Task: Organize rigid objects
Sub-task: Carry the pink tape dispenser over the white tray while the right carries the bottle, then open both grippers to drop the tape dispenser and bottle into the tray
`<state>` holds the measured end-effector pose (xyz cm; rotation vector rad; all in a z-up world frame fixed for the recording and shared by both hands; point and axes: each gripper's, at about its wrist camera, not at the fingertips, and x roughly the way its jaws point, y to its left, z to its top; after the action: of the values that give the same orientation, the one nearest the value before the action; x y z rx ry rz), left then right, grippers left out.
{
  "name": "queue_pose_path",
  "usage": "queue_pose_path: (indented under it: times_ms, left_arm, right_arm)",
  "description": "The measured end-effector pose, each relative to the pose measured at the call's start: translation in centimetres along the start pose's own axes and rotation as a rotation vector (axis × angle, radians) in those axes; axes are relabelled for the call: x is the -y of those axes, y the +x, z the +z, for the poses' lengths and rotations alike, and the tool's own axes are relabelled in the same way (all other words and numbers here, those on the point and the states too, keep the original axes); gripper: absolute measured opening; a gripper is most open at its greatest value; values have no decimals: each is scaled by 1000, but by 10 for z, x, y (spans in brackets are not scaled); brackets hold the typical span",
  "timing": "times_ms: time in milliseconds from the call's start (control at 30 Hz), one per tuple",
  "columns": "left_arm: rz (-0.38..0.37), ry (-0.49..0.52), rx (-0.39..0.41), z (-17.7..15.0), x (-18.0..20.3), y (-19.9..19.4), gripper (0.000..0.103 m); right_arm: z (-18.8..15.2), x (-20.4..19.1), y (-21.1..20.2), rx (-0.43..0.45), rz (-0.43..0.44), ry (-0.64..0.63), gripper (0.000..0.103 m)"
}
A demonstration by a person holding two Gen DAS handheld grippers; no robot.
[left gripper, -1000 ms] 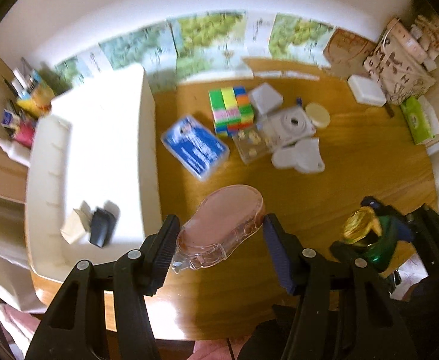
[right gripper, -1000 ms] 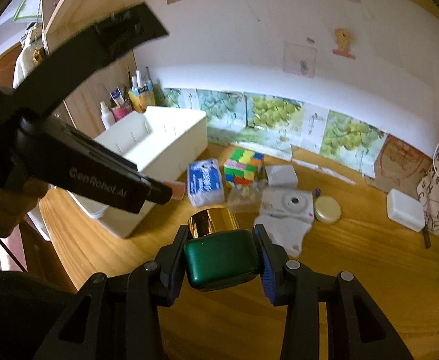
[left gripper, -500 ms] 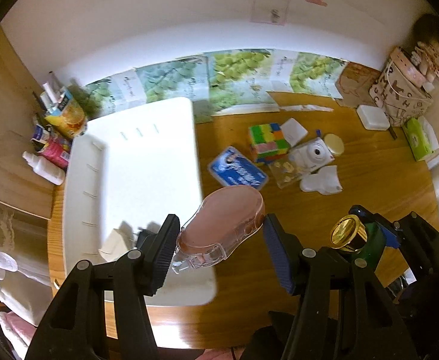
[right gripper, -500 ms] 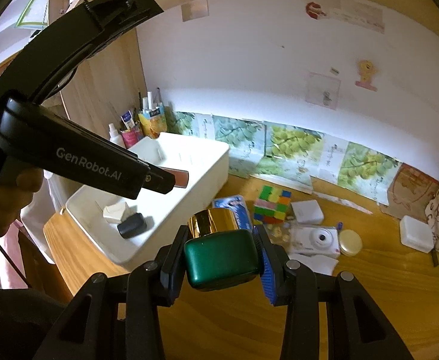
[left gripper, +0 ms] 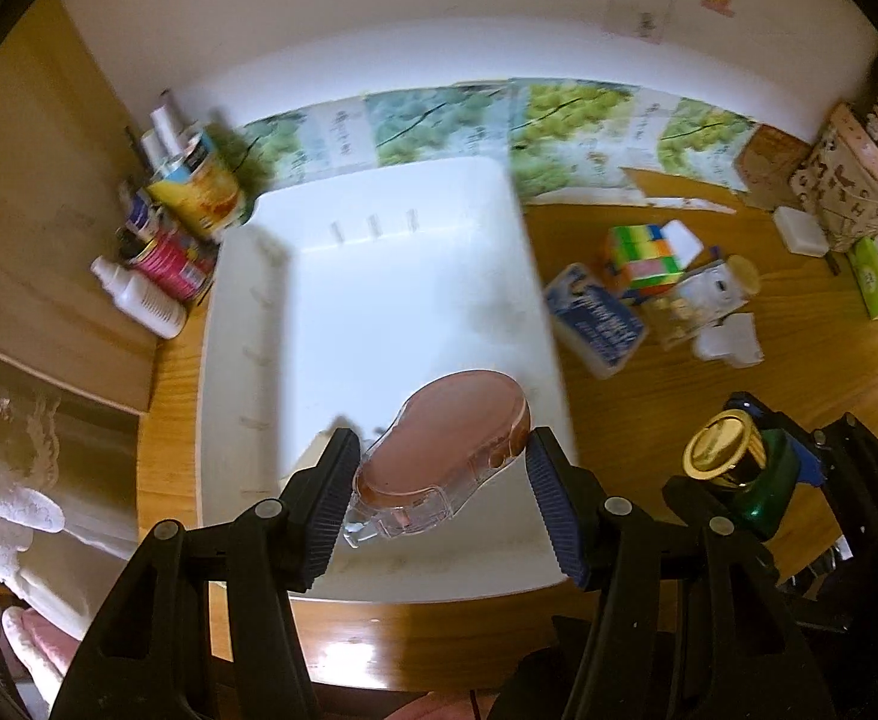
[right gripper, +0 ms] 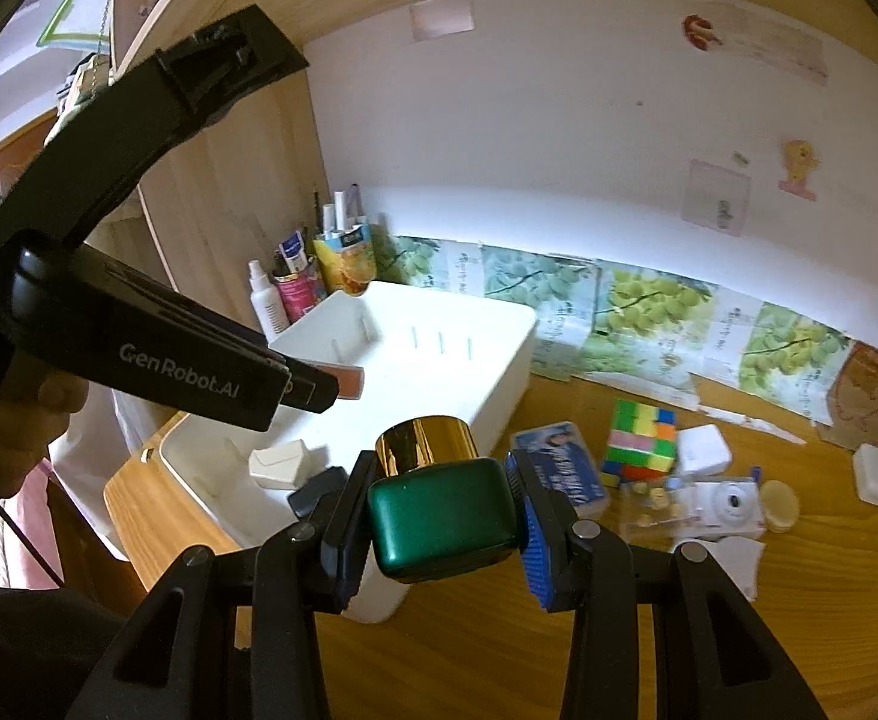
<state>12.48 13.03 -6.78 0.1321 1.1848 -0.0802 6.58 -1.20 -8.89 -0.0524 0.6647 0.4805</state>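
Both pairs of jaws are clamped: left gripper (left gripper: pixel 442 489) on a pink tape dispenser (left gripper: pixel 442 462) over the white bin (left gripper: pixel 379 228), right gripper (right gripper: pixel 439 525) on a green bottle (right gripper: pixel 442 525) beside it. Carrying step; next, I judge, lower and release inside.

Both grippers (left gripper: pixel 442 483) (right gripper: pixel 436 519) clamped, side by side

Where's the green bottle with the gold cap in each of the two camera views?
Left wrist view: the green bottle with the gold cap sits at lower right, clamped in the right claw, over the wooden table.
Right wrist view: the same bottle fills the lower centre, pressed between that claw's pads.
Shared landmark: the white storage bin, left of the bottle in both views.
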Motion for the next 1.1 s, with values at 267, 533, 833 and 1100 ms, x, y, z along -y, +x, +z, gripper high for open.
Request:
queue_pose_path:
  times_ms: [267, 533, 833, 1100]
  left_arm:
    - [48, -38, -56, -9, -40, 20, 62]
    - [68, -79, -62, -9, -69, 28, 61]
    - [21, -87, -17, -4, -66, 29, 71]
    - [18, -104, 168, -5, -58, 10, 71]
  right_arm:
    - [2, -29, 28, -16, 28, 2, 42]
    - [5, -44, 50, -46, 37, -2, 42]
    - [4, -40, 44, -19, 17, 23, 70]
    - [1, -30, 29, 36, -17, 66, 81]
